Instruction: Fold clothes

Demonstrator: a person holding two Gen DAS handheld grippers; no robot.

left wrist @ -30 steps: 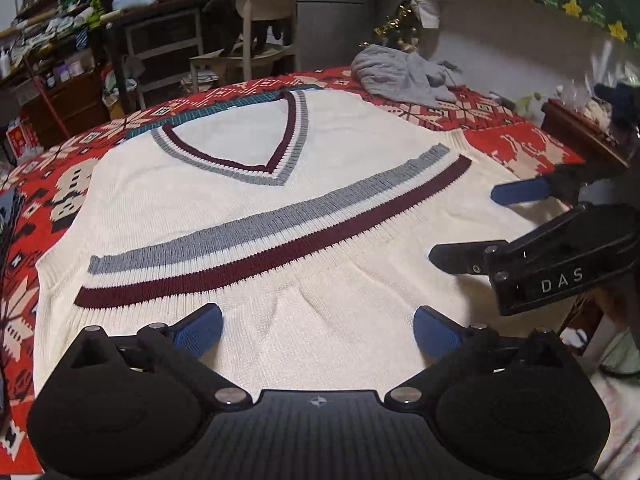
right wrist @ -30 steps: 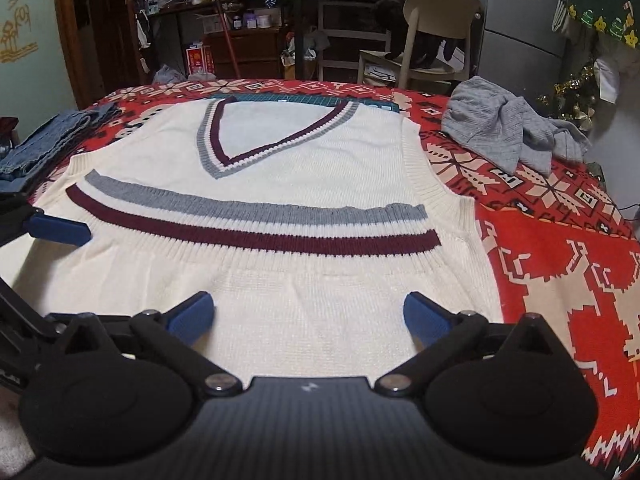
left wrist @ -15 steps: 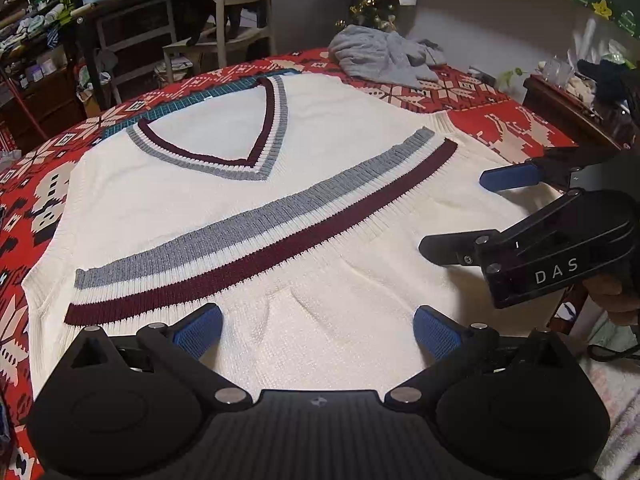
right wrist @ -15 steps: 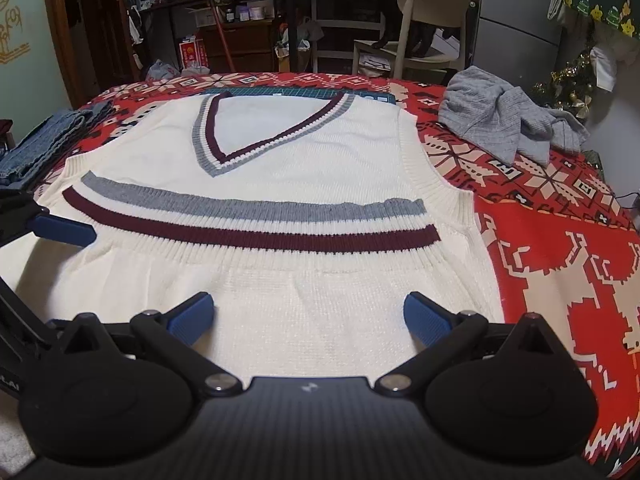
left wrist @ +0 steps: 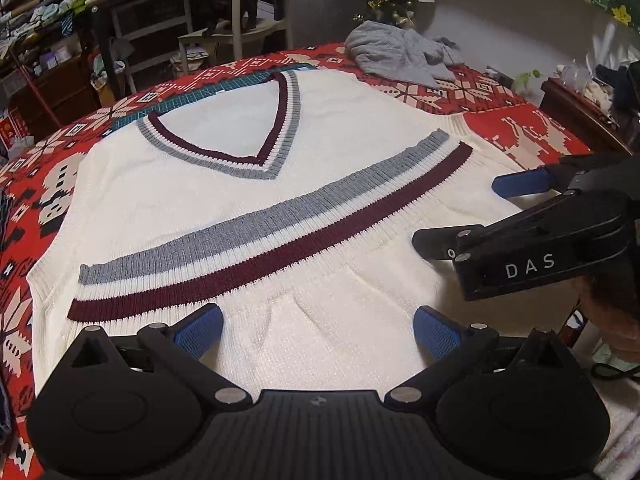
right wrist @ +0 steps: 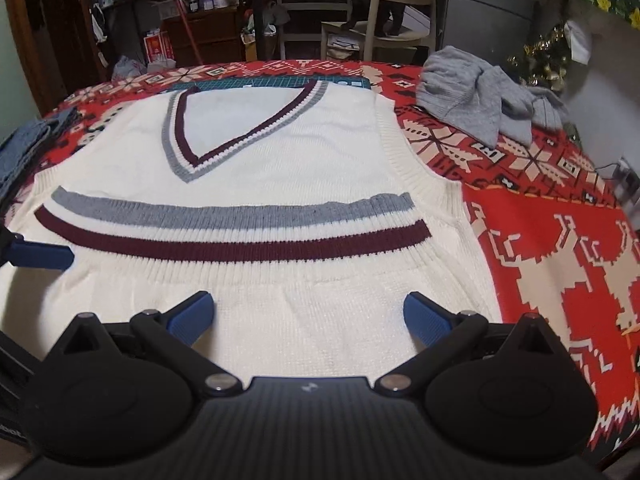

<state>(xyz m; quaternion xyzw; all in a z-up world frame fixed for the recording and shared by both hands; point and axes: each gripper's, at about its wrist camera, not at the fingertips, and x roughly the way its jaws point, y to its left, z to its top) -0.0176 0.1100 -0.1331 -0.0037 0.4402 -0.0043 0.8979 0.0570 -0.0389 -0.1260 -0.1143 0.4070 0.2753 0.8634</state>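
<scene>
Cream V-neck vest (left wrist: 256,216) lies spread flat, front up, on the red patterned cover (right wrist: 560,248) — neckline toward the far edge, hem toward the cameras. The lower part appears folded up, so the grey and maroon stripe band crosses mid-body; a few soft creases sit in the knit just ahead of the left gripper (left wrist: 318,326). Left gripper: fingers spread wide, nothing between them, over the near edge of the vest. Right gripper (right wrist: 306,316): fingers likewise spread, empty, over the near edge on the vest's other half; seen side-on from the left wrist view, its blue pads (left wrist: 524,182) sit above the knit, though contact cannot be judged from here. The vest's right side edge runs along its ribbed armhole, with a broad strip of bare cover beyond it. Grey garment (right wrist: 480,104) is crumpled at the far right corner, well apart from the vest. Folded denim (right wrist: 20,148) lies near the left edge of the cover, just beside the vest's left shoulder. A teal mat (left wrist: 208,92) shows beneath the neckline.
</scene>
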